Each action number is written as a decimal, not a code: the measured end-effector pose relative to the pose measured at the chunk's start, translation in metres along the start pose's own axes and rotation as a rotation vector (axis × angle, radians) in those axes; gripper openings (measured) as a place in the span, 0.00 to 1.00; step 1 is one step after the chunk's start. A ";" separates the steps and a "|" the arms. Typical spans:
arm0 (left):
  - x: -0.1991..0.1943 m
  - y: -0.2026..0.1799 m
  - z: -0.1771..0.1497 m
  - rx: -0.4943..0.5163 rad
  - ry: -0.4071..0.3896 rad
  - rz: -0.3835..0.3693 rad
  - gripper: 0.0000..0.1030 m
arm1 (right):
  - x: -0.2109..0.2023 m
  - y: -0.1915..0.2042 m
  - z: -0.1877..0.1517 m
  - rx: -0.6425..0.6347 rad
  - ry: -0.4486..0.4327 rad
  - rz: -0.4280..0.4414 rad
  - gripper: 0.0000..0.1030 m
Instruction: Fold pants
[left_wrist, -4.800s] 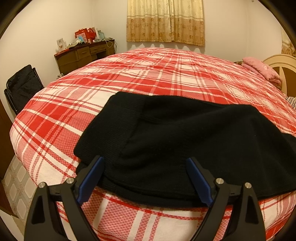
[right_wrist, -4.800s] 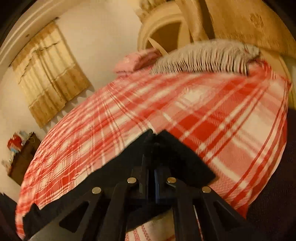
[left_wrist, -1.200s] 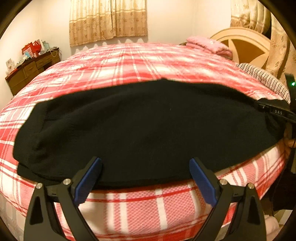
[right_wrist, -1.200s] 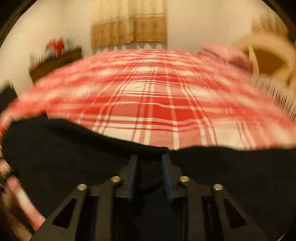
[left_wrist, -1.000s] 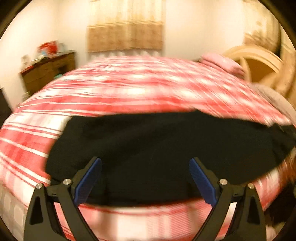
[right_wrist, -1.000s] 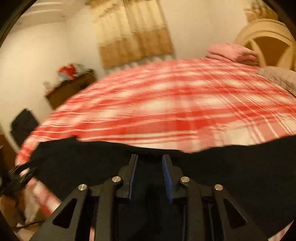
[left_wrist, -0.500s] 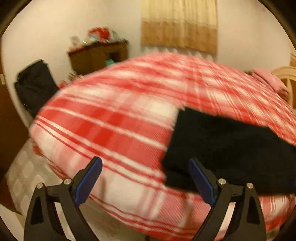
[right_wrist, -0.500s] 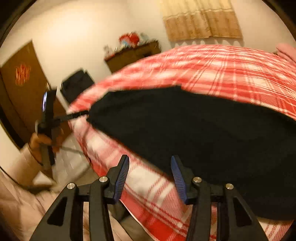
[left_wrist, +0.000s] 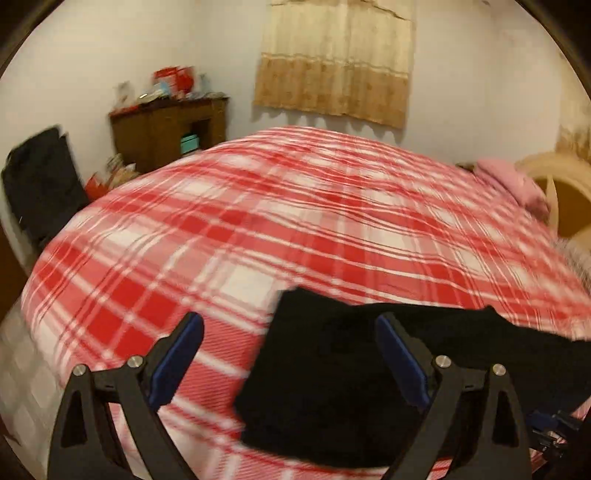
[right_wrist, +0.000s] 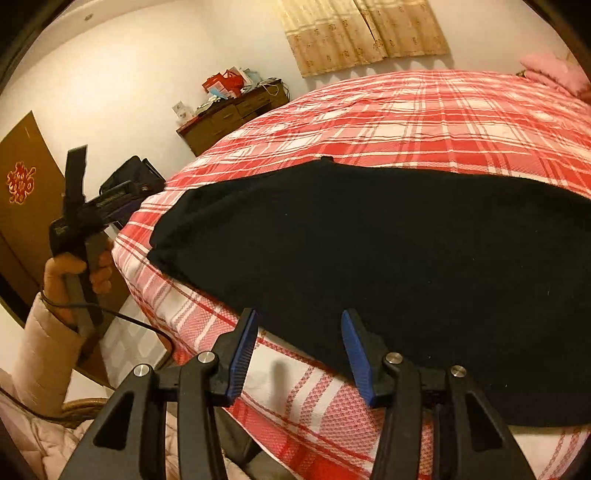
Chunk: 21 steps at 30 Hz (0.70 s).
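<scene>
The black pants lie folded into a long band along the near edge of the red plaid bed. My right gripper hovers just in front of their near hem; it is open, its blue pads apart with nothing between them. In the left wrist view the pants' left end sits low and right of centre. My left gripper is open wide above that end, its right pad over the cloth and its left pad over bare bedspread. A hand holds the left gripper's handle off the bed's left corner.
A brown dresser with clutter stands by the far wall, and a black chair is to its left. Curtains hang behind the bed. A pink pillow and cream headboard are at the right. A cable trails by the bed's edge.
My right gripper, earlier shut on the pants, has opened, let them go and drawn back to their near edge. The left gripper stayed open and swung left to the pants' left end.
</scene>
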<state>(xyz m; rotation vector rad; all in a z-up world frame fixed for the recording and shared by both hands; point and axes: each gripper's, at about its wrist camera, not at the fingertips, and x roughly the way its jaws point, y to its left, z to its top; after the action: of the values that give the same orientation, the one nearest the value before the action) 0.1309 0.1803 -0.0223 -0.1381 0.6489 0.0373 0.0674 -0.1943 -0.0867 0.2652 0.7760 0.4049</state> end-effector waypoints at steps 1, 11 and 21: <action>-0.005 0.012 -0.004 -0.017 -0.008 -0.006 0.89 | 0.000 -0.005 -0.002 0.021 -0.003 0.015 0.48; 0.003 0.026 -0.044 0.112 0.045 -0.173 0.79 | 0.003 -0.007 -0.007 0.027 -0.015 0.030 0.49; 0.014 0.028 -0.047 0.004 0.078 -0.234 0.24 | 0.004 -0.006 -0.008 0.033 -0.016 0.037 0.50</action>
<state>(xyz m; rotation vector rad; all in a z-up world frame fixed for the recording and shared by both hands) 0.1120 0.2010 -0.0707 -0.2112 0.7068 -0.1954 0.0658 -0.1968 -0.0969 0.3134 0.7637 0.4246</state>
